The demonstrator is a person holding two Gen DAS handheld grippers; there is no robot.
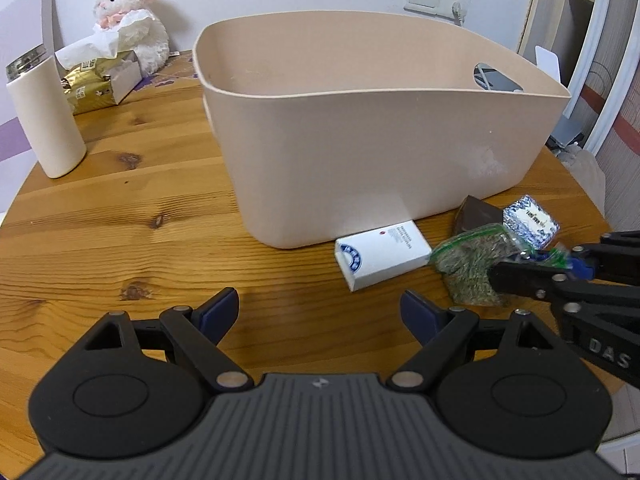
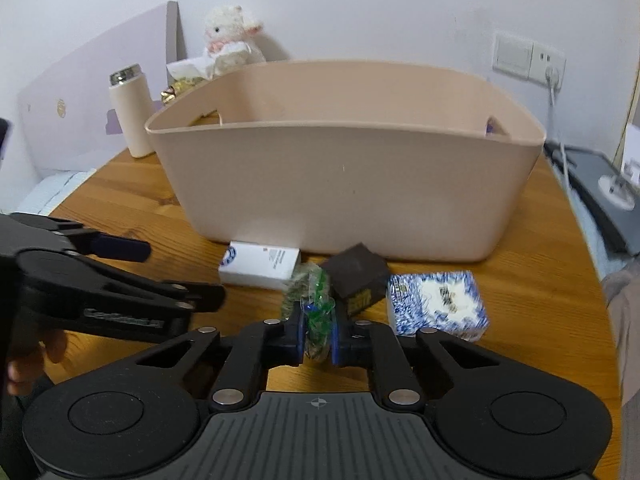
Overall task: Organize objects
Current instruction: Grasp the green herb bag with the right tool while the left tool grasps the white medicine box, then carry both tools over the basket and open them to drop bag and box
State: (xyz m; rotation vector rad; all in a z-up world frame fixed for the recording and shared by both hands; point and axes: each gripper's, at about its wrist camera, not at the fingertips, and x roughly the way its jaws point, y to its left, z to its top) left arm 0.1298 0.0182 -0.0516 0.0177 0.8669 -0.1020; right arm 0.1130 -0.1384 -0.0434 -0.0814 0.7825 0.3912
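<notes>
At the lower centre of the right wrist view, the right gripper [image 2: 316, 338] is pinching the green-edged plastic bag [image 2: 308, 292] of dried herbs, clenched on its sealed end, just in front of the beige bin [image 2: 344, 184]. The left gripper [image 1: 319, 310] is waiting with jaws spread wide and empty. The pick-up seems under way; next, the bag likely needs lifting over the bin's near rim and releasing inside.
</notes>
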